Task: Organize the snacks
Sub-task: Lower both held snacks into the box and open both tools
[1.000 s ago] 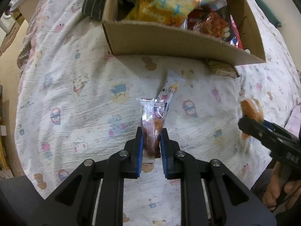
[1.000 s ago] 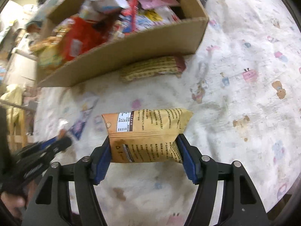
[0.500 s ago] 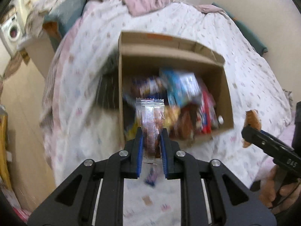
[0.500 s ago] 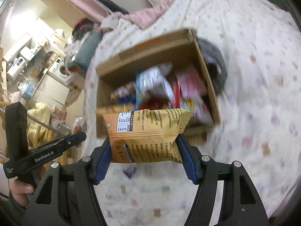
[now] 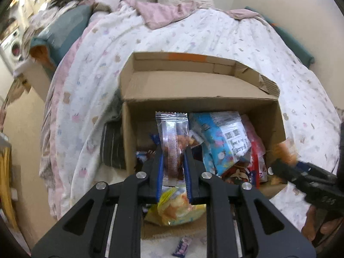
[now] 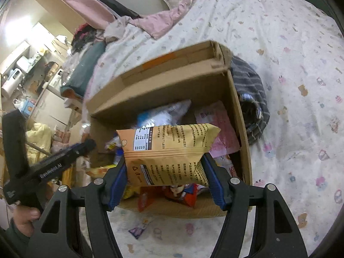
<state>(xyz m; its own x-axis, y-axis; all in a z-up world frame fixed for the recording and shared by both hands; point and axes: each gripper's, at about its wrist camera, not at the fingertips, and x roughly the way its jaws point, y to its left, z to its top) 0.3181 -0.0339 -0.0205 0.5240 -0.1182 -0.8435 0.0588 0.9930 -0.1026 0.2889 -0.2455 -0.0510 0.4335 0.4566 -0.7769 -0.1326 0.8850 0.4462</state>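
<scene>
Bed (image 5: 215, 34) w/ cardboard box (image 5: 193, 86); left tool (image 5: 173, 159) clamps clear packet (image 5: 172, 142), right tool (image 6: 164, 172) grips orange pouch (image 6: 169, 148).

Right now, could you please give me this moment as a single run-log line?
left gripper: shut on clear snack packet | right gripper: shut on tan snack bag | both above cardboard box | release: not yet

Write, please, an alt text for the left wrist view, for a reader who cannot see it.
The left gripper is shut on a narrow clear snack packet, held upright over an open cardboard box filled with snack bags. The box sits on a bed with a patterned white blanket; the right gripper enters at the right edge.
</scene>
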